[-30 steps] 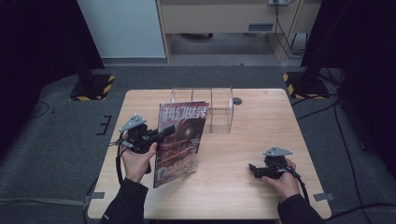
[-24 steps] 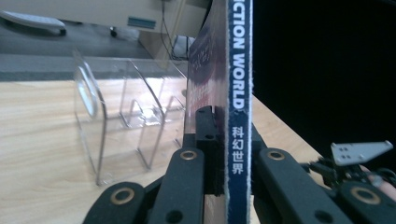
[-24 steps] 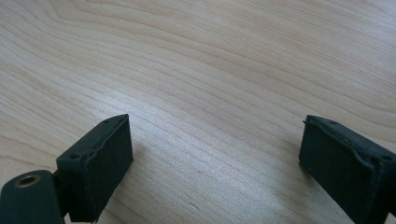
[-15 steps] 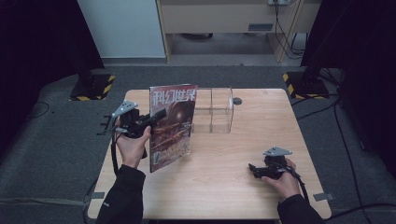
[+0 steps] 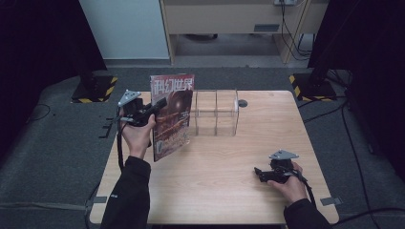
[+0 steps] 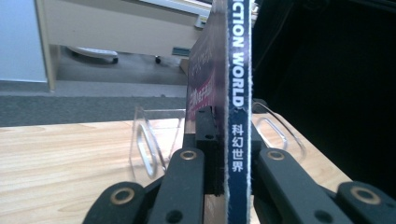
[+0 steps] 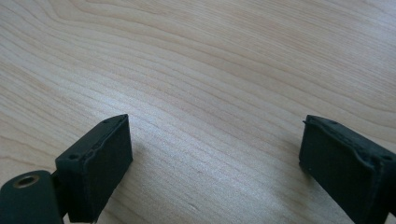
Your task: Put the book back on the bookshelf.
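Observation:
A magazine (image 5: 172,114) with a dark red cover stands upright above the table's left part, held by its spine edge. My left gripper (image 5: 157,106) is shut on the magazine; in the left gripper view its blue spine (image 6: 238,107) rises between the two black jaws. Behind the magazine stands a clear acrylic rack (image 5: 215,112) with upright dividers, seen also as the clear rack (image 6: 154,140) past the jaws. My right gripper (image 5: 260,174) rests low near the table's front right, open, with bare wood between its fingers (image 7: 98,163).
The wooden table (image 5: 229,191) has a small dark round disc (image 5: 242,103) behind the rack. Black stands with yellow-striped bases (image 5: 95,88) sit on the grey floor at both far corners. A pale cabinet (image 5: 229,19) lies beyond.
My left gripper has carried the magazine left and up, raising it from a tilted lie to standing upright. The right gripper has stayed where it was.

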Motion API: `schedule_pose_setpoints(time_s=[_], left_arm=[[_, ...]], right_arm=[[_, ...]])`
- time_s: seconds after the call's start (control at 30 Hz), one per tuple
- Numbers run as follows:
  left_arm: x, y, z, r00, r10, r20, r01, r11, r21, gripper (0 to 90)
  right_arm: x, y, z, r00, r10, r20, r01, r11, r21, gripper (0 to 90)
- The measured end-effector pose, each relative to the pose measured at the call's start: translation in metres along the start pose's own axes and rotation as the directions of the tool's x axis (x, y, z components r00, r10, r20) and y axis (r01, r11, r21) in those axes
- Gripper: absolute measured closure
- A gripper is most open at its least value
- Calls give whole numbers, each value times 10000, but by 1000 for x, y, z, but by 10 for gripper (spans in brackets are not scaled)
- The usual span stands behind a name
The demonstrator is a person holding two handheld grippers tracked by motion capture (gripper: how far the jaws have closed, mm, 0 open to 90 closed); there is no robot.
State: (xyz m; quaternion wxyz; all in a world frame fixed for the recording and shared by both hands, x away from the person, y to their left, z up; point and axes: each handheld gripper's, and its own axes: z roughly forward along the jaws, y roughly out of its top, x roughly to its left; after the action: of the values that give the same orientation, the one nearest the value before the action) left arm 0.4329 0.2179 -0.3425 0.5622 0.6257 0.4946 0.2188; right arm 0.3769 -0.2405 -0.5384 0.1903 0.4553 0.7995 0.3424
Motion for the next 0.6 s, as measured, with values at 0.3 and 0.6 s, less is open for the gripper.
schedule_pose_setpoints(time_s=[0.3, 0.6], left_arm=[[3, -1, 23, 9993, 75, -366, -76, 10000, -18, 835], [9, -7, 45, 9974, 61, -712, -69, 9999, -112, 836]], right_arm=[[0, 0, 0, 10000, 8, -28, -8, 10000, 10, 95], [0, 0, 0, 10000, 5, -11, -5, 10000, 0, 94]])
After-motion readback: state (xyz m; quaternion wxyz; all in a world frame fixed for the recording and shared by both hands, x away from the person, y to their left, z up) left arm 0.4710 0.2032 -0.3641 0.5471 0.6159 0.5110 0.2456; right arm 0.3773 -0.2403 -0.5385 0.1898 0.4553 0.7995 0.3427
